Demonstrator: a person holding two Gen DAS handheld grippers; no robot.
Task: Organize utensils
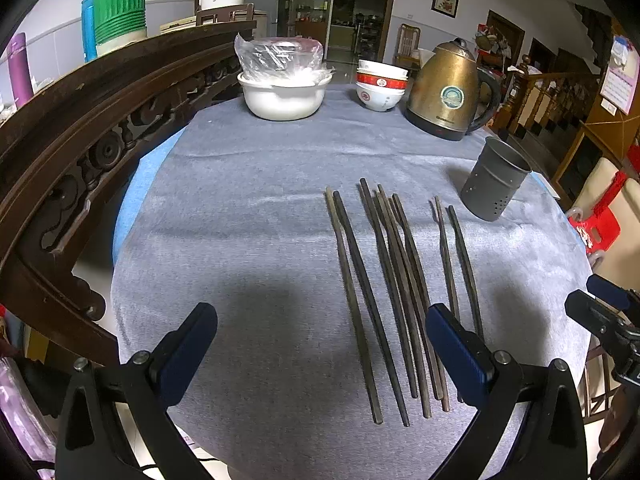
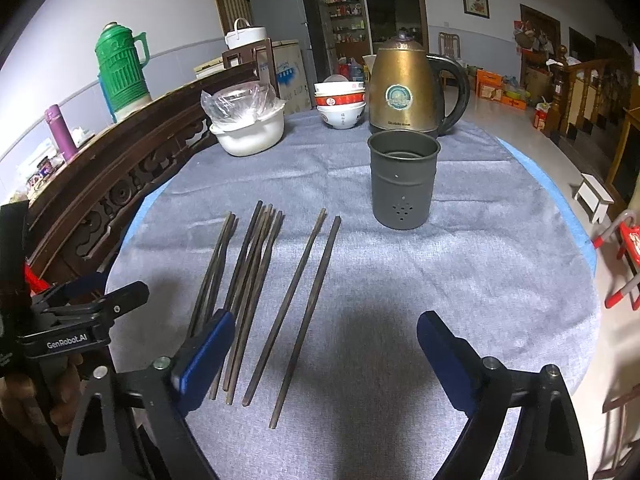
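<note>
Chopsticks loose on the table, holder empty, both claws spread and holding nothing.

Your left claw [image 1: 320, 344] and right claw [image 2: 326, 354] hover wide apart above the near ends of the chopsticks [image 2: 256, 292], which lie roughly parallel in three clusters on the grey cloth [image 2: 460, 272], ends toward you, convenient for pickup. The perforated holder [image 2: 403, 178] stands upright beyond them, near the kettle [image 2: 404, 88], mouth clear to receive them.
</note>
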